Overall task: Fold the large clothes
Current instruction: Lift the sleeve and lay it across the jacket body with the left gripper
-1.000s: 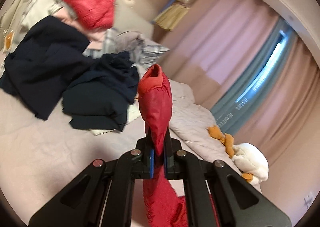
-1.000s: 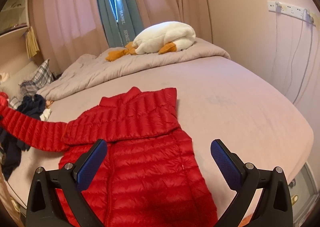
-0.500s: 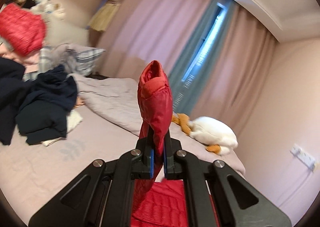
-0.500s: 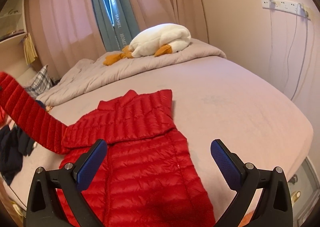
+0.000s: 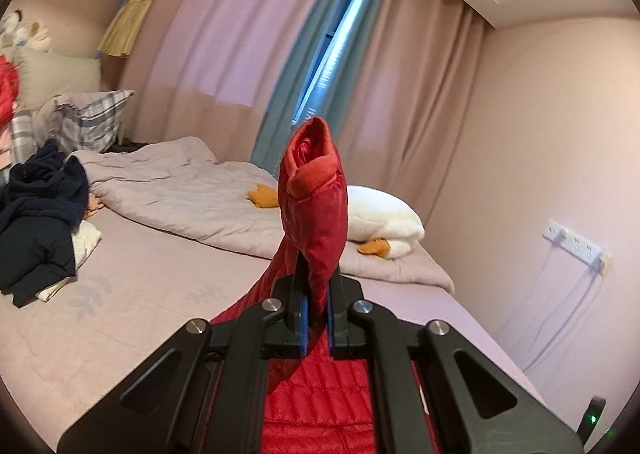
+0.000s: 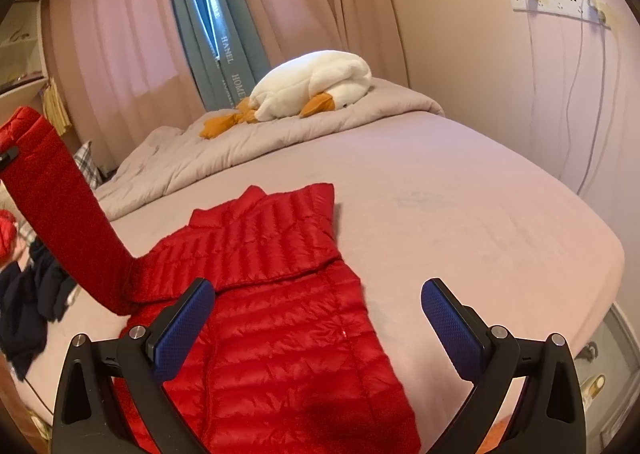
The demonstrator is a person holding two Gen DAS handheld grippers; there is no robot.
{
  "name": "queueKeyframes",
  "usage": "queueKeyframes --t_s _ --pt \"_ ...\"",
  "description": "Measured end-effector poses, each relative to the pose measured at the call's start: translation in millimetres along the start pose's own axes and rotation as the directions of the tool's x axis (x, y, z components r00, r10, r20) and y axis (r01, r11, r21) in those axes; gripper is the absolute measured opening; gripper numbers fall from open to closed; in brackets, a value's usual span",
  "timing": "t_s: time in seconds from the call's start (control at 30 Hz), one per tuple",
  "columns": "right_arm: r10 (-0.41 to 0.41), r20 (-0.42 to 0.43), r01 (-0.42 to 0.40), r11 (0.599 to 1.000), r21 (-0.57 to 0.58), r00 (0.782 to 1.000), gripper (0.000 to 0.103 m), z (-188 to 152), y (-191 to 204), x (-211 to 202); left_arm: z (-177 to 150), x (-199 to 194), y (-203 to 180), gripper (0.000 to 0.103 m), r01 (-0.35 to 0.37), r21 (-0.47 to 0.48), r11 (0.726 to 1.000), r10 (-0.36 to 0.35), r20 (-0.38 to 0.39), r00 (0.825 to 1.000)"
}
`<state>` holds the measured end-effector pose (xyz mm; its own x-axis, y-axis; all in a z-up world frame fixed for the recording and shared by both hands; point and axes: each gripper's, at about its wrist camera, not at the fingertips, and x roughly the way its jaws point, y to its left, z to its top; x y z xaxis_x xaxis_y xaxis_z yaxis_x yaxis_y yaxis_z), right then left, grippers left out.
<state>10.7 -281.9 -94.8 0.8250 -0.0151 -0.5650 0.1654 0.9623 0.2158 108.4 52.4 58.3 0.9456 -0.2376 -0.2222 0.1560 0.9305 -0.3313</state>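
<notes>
A red quilted down jacket (image 6: 272,302) lies flat on the pink bed, one sleeve folded across its chest. My left gripper (image 5: 316,318) is shut on the other red sleeve (image 5: 314,206), near its cuff, and holds it raised above the jacket body (image 5: 320,394). In the right wrist view that sleeve (image 6: 56,206) rises steeply up to the left from the jacket's shoulder. My right gripper (image 6: 316,318) is open and empty, hovering over the jacket's lower half near the bed's front edge.
A white goose plush (image 6: 312,86) lies on a grey duvet (image 6: 240,146) at the far side of the bed. A pile of dark clothes (image 5: 36,222) and a plaid pillow (image 5: 88,122) sit at the left. The wall with sockets (image 6: 560,2) is on the right.
My left gripper has lifted the sleeve higher and swung it rightwards, from over the clothes pile toward the jacket body. The right gripper has stayed open and nearly still.
</notes>
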Motion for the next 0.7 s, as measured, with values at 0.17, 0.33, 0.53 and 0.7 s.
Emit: queueKeyframes --t_s 0.17,0.33,0.53,0.7 --pt "0.008 0.003 -0.008 1.000 0.008 1.000 0.103 1 -2 -1 -11 3 -17 0.005 0.054 0.039 0.998 -0.053 -0.043 0.998" --pt "0.013 0.008 -0.013 1.000 0.006 1.000 0.103 1 -3 -2 -20 5 -31 0.005 0.118 0.050 0.992 -0.114 -0.082 0.990" --pt "0.007 0.017 -0.008 1.000 0.016 1.000 0.103 1 -5 -4 -38 15 -45 0.005 0.157 0.076 0.985 -0.144 -0.153 0.978" --pt "0.011 0.017 -0.011 1.000 0.027 1.000 0.103 0 -8 -4 -70 31 -64 0.005 0.207 0.108 0.972 -0.175 -0.249 0.952"
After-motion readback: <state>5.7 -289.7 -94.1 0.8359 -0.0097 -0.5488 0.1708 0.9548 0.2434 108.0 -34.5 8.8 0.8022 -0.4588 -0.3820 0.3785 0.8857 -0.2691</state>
